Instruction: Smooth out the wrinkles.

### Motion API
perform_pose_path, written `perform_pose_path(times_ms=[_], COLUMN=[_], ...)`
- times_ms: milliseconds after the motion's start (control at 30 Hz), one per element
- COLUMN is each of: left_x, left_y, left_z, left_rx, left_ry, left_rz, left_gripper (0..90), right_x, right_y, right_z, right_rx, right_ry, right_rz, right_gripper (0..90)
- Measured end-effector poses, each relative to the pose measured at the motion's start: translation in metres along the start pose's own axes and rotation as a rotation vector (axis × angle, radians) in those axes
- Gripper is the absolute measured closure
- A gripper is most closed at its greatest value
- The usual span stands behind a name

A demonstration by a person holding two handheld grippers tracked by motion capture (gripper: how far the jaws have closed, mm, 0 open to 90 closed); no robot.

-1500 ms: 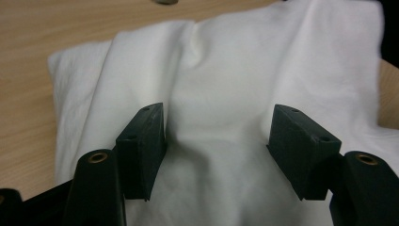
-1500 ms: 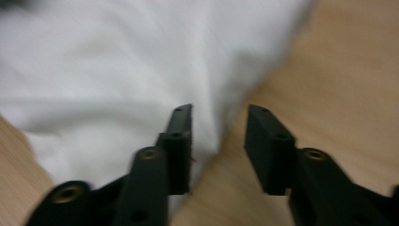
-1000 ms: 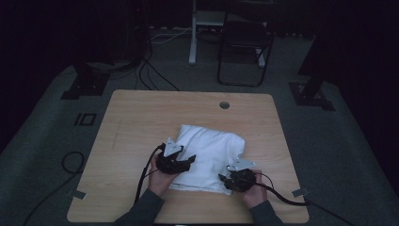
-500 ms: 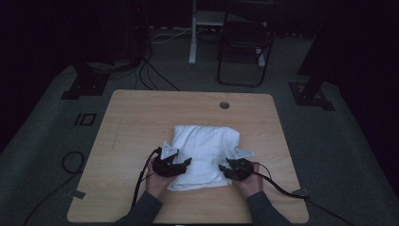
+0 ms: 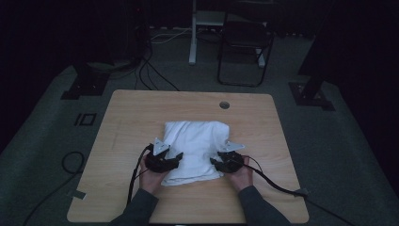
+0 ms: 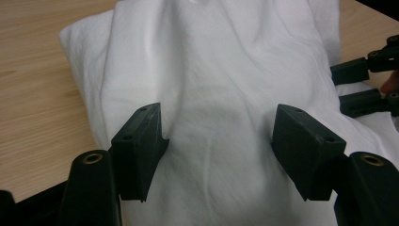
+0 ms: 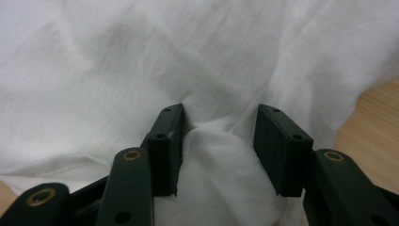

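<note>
On the wooden table (image 5: 122, 141), near its front edge, lies a folded white cloth (image 5: 195, 146), its long axis running from 12 to 6 o'clock. The left gripper (image 5: 175, 159) stands at the cloth's 8 o'clock edge; in the left gripper view its jaws are spread wide over the fabric (image 6: 211, 94), pressing on nothing. The right gripper (image 5: 214, 162) stands at the 4 o'clock edge, also seen at 3 o'clock in the left gripper view (image 6: 364, 84). In the right gripper view a rounded bulge of cloth (image 7: 221, 165) rises between its jaws, touching the left pad; whether the pads clamp the fold cannot be told. Cables (image 5: 277, 183) trail toward 5 and 7 o'clock.
</note>
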State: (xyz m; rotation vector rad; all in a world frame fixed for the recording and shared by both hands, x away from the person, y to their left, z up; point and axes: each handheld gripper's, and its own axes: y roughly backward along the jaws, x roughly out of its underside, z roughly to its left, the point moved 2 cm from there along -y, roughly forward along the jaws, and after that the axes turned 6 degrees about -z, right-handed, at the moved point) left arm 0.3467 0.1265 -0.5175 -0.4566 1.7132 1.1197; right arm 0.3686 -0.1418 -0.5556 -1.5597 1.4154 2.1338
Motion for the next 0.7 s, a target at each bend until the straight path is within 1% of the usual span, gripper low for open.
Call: perform_pose_path(times_ms=[100,167,233,300,333,367,467,500,533,567,600,633,667,700], left_x=[-0.002,-0.003,-0.005,-0.007,-0.007,-0.007,-0.009,-0.010,-0.010,-0.013,-0.013,-0.017,-0.019,-0.019], left_y=[-0.003,-0.005,-0.008,-0.010,-0.010,-0.009,-0.004,-0.001,-0.001,0.007,0.007,0.016,0.021,0.021], left_z=[0.008,0.013,0.017,0.020,0.020,0.022,0.024,0.025,0.025,0.029,0.029,0.035,0.038,0.038], left_rx=[-0.017,-0.027,-0.031,-0.036,-0.036,-0.035,-0.035,-0.038,-0.038,-0.049,-0.049,-0.055,-0.058,-0.058], left_ry=[0.008,0.018,0.024,0.034,0.034,0.053,0.053,0.057,0.057,0.059,0.059,0.076,0.083,0.083], left_rz=[-0.004,-0.008,-0.010,-0.014,-0.014,-0.026,-0.035,-0.043,-0.043,-0.055,-0.055,-0.076,-0.085,-0.085], left_gripper=[34.6,34.6,34.6,34.6,34.6,34.5,34.6,34.6,34.7,34.8,34.8,34.9,34.9,34.9], right_x=[-0.005,-0.008,-0.010,-0.012,-0.012,-0.013,-0.017,-0.019,-0.019,-0.022,-0.022,-0.024,-0.025,-0.025], right_y=[-0.007,-0.011,-0.013,-0.015,-0.015,-0.012,0.000,0.007,0.007,0.025,0.025,0.039,0.047,0.047], right_z=[0.001,0.002,0.002,0.002,0.002,0.002,0.002,0.001,0.001,-0.004,-0.004,-0.010,-0.013,-0.013], right_rx=[-0.004,-0.002,0.002,0.010,0.010,0.007,0.001,0.000,0.000,0.010,0.010,0.027,0.035,0.035], right_ry=[-0.005,0.001,0.010,-0.005,-0.005,-0.027,-0.033,-0.047,-0.047,-0.069,-0.069,-0.080,-0.085,-0.085], right_rz=[-0.003,-0.005,-0.005,-0.011,-0.011,-0.027,-0.065,-0.086,-0.086,-0.134,-0.134,-0.164,-0.177,-0.177], right_gripper=[51.4,50.9,48.4,47.4,47.4,47.0,44.0,43.1,43.1,42.1,42.1,40.3,39.5,39.5])
